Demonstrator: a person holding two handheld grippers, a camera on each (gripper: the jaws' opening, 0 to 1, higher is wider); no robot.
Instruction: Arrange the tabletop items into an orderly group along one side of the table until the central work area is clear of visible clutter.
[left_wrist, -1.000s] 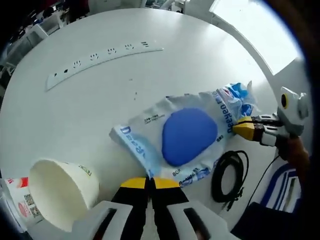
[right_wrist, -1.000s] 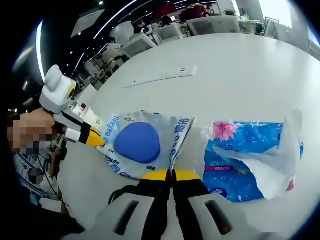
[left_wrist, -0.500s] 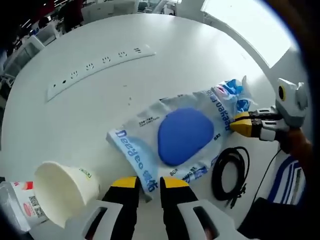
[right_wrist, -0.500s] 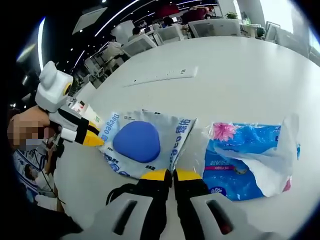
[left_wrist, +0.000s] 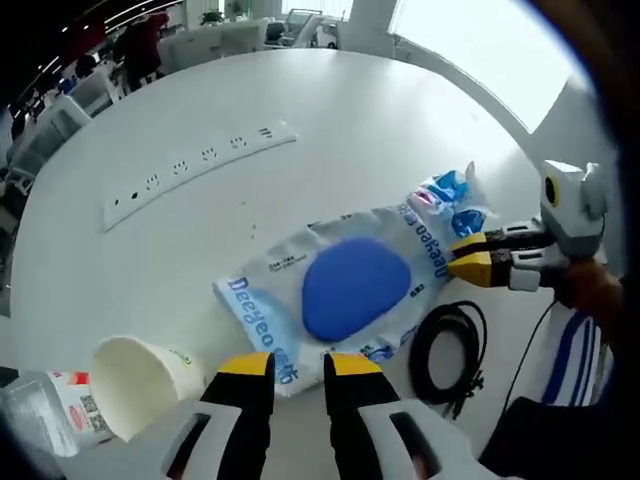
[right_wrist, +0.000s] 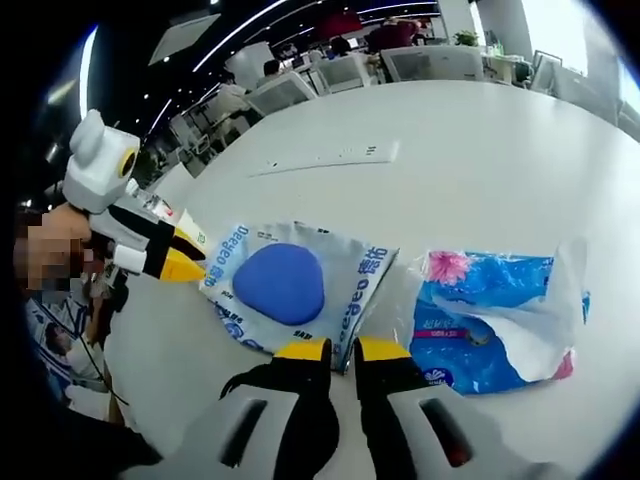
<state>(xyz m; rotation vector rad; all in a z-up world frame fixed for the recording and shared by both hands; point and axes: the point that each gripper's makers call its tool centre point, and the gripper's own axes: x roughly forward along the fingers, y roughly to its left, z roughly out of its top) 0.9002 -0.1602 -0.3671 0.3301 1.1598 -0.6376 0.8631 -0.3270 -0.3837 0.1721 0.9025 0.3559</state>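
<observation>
Left gripper view: the left gripper (left_wrist: 298, 368) hangs just above the near edge of the wipes pack (left_wrist: 345, 288), jaws parted w/ a clear gap and nothing between them. The pack lies flat, mid-table, blue lid up. Beside it to the right sits a coiled black cable (left_wrist: 447, 352); to the left a paper cup (left_wrist: 135, 385) on its side, and next to that a small carton (left_wrist: 62, 417) w/ a QR code. A white power strip (left_wrist: 198, 168) lies well apart, further up the table (left_wrist: 400, 120). The right gripper (left_wrist: 470, 258) comes in from the right, tips at the pack's far end; whether it pinches anything can't be told from here.

Right gripper view: the right gripper (right_wrist: 342, 349) is just off the pack's (right_wrist: 290, 285) corner, jaws slightly apart, holding nothing. A blue tissue pack (right_wrist: 495, 325) w/ loose wrapper lies just beside the wipes. The left gripper (right_wrist: 185, 262) shows at the pack's other end, next to the carton (right_wrist: 185, 232).

Progress, as a judgement: early. Items are spread over the middle of the table, no row along a side yet; pack, tissues, cup, cable, carton all seem left to move.

View differences: cable and cup show in the left view; the tissue pack's full extent shows in the right view, w/ just a blue scrap (left_wrist: 452, 188) of it past the wipes in the left view.
</observation>
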